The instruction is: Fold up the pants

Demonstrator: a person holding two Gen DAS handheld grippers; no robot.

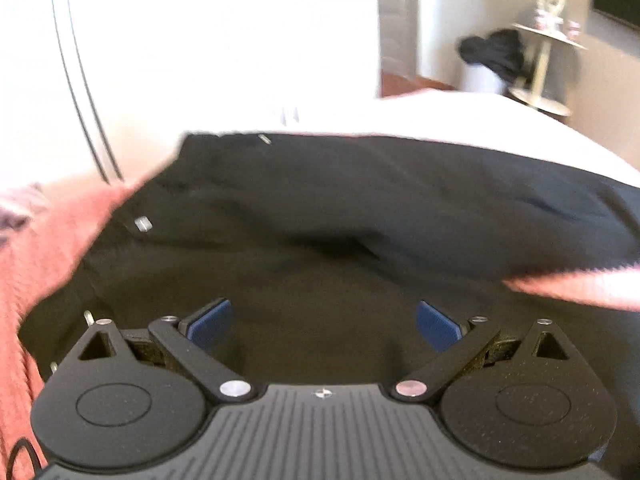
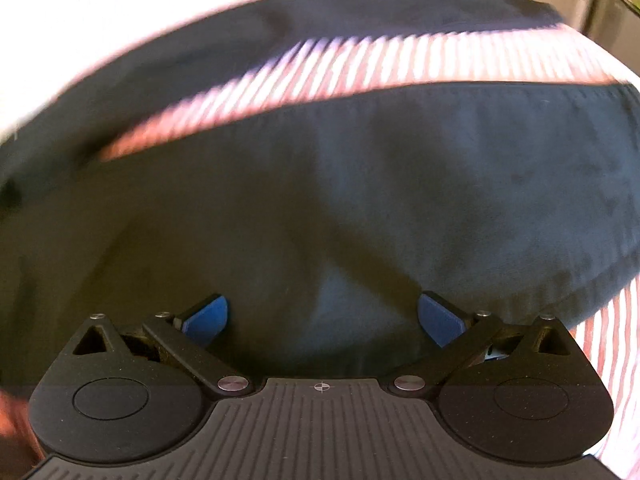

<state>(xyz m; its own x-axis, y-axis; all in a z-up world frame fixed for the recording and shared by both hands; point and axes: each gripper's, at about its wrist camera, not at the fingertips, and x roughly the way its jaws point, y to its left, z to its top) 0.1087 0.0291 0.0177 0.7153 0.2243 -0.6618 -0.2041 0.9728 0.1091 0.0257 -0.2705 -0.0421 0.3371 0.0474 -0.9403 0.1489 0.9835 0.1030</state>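
Black pants (image 1: 320, 216) lie spread on a pink ribbed blanket (image 1: 44, 248). In the left wrist view the waistband edge with small metal fasteners (image 1: 143, 224) is at the upper left. My left gripper (image 1: 324, 320) is open and empty, low over the black cloth. In the right wrist view the pants (image 2: 360, 184) fill the frame, with a strip of blanket (image 2: 360, 68) showing between two dark parts. My right gripper (image 2: 323, 316) is open and empty, just above the cloth. Both views are blurred.
A white bed surface (image 1: 460, 116) lies beyond the pants. A round side table (image 1: 548, 40) and a white bin with dark cloth (image 1: 492, 60) on it stand at the far right. A bright white wall is at the left.
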